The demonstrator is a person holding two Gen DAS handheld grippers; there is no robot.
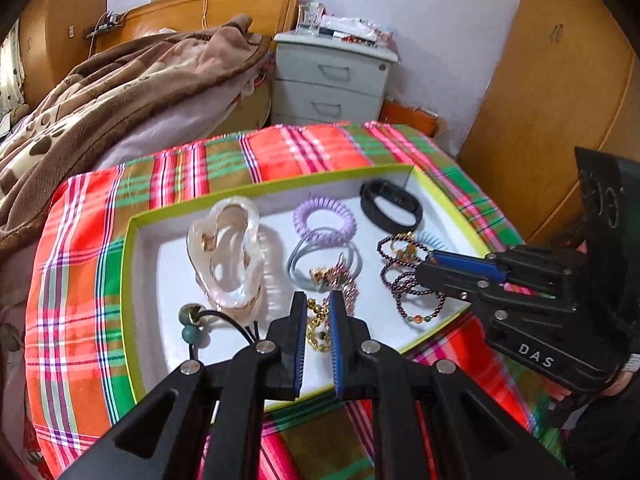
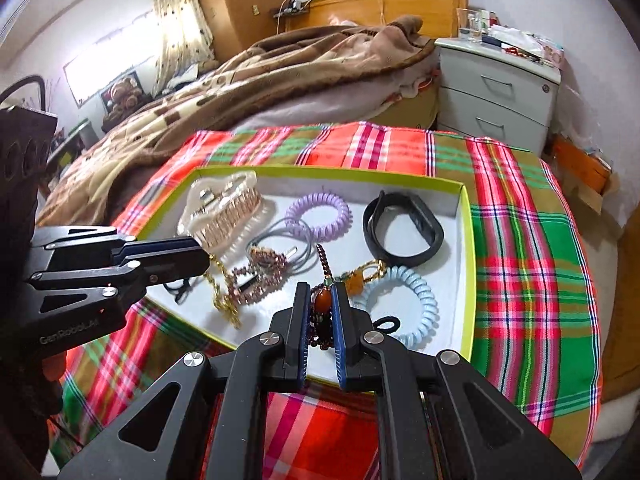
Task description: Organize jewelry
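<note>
Dark garnet beads of a beaded bracelet (image 2: 320,312) are pinched between the nearly closed jaws of the right gripper (image 2: 320,300) at the tray's near edge, apparently so the strand can be lifted clear of its tangled neighbours. Beside it, the left gripper (image 1: 318,308) is held with jaws narrowly parted around a gold chain (image 1: 314,332); whether the chain is actually clamped cannot be told. Behind these, inside the green-rimmed tray (image 1: 132,216), a clear hair claw (image 1: 226,250), a lilac coil tie (image 1: 324,214) and a black wristband (image 1: 392,204) are spread toward the far corners on a plaid cloth (image 1: 72,248).
</note>
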